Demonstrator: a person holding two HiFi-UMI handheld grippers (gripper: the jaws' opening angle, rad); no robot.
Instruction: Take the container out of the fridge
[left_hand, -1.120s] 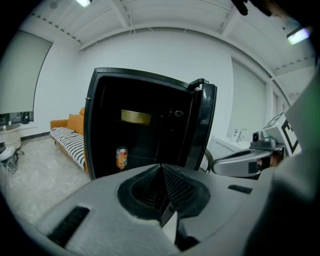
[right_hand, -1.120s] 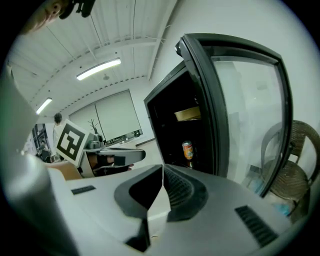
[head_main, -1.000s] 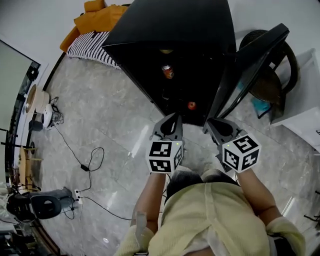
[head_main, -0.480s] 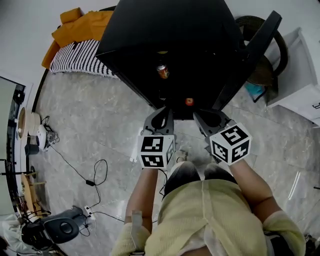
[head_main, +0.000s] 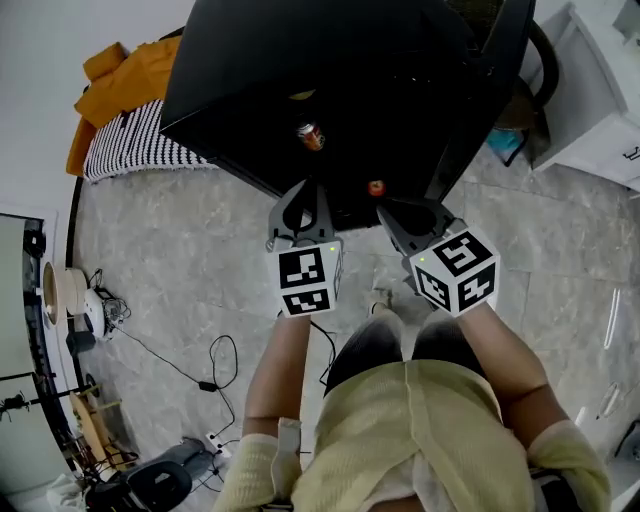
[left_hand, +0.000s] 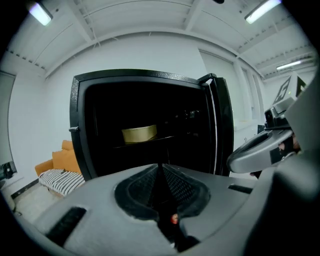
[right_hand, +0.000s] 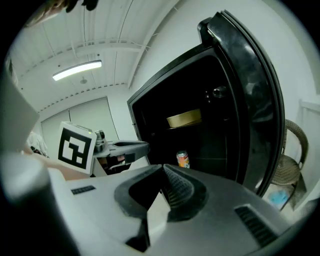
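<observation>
The black fridge (head_main: 300, 50) stands open, its door (head_main: 487, 85) swung out to the right. A shallow yellowish container (left_hand: 139, 134) sits on an upper shelf, also seen as the container (right_hand: 184, 119) in the right gripper view. Below it stand a drinks can (head_main: 309, 135) and a small red item (head_main: 376, 187). My left gripper (head_main: 302, 192) is shut and empty, just short of the fridge's opening. My right gripper (head_main: 393, 208) is beside it, shut too, holding nothing. Both point into the fridge, well short of the container.
An orange cushion (head_main: 125, 75) and striped cloth (head_main: 135, 140) lie left of the fridge. A white cabinet (head_main: 600, 90) and a chair (right_hand: 287, 160) stand behind the open door. Cables (head_main: 215, 360) trail over the marble floor at the lower left.
Both grippers have moved forward, closer to the fridge opening, and the head view has shifted with them. Their jaws have stayed shut.
</observation>
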